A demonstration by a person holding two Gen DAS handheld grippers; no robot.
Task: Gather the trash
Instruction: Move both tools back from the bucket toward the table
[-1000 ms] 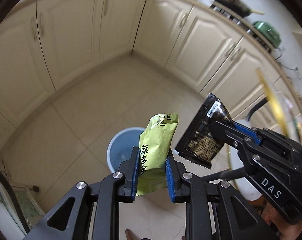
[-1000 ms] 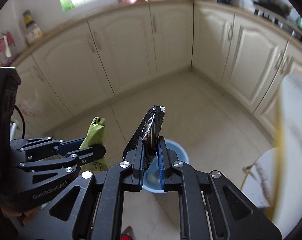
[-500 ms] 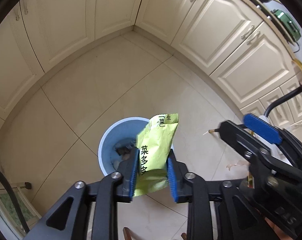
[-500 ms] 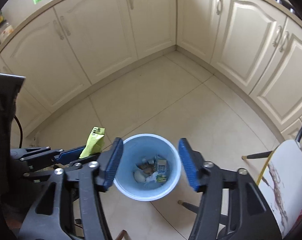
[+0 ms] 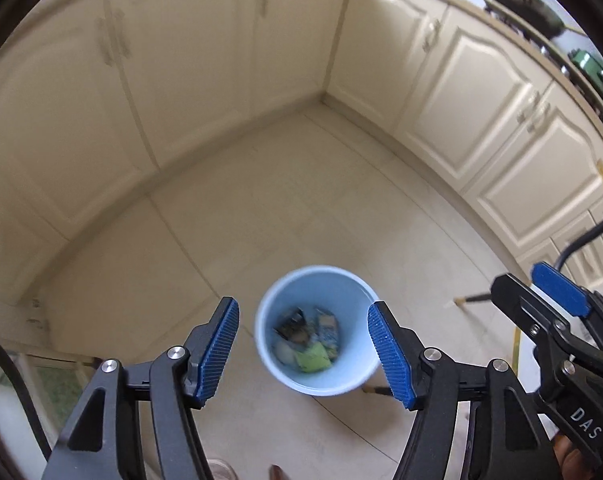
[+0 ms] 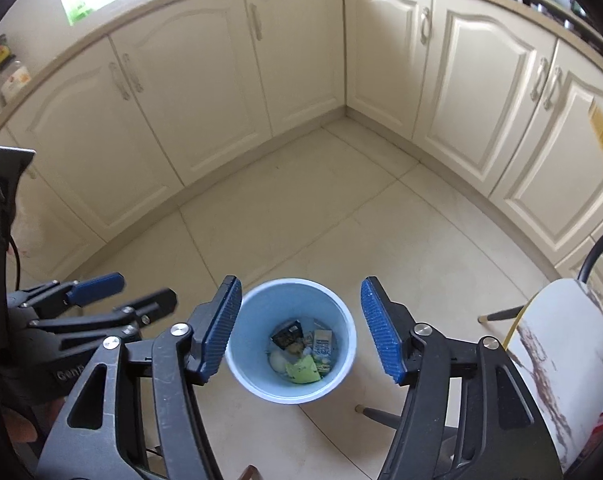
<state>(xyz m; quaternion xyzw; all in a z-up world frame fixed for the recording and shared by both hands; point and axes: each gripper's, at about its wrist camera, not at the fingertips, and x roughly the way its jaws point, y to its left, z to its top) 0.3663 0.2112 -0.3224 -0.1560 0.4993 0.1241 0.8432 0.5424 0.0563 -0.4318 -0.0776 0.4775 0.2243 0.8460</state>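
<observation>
A light blue bin (image 5: 343, 292) (image 6: 341, 312) stands on the tiled floor below both grippers. Inside it lie the green snack packet (image 5: 311, 356) (image 6: 302, 370), the dark wrapper (image 5: 289, 322) (image 6: 287, 334) and other scraps. My left gripper (image 5: 307, 354) hangs above the bin with its jaws opening and nothing between the blue pads. My right gripper (image 6: 301, 330) is also over the bin, jaws opening, nothing between them. Each gripper shows at the edge of the other's view: the right gripper (image 5: 541, 292) and the left gripper (image 6: 121, 292).
Cream kitchen cabinets (image 6: 205, 92) line the far walls and meet in a corner. A chair with a white seat (image 6: 557, 344) and dark legs stands at the right, close to the bin. Pots sit on the counter (image 5: 541, 12) at the upper right.
Both grippers have opened. The dark wrapper left the right gripper first, then the green packet left the left gripper; both now lie in the bin. Both views have tipped down over the bin.
</observation>
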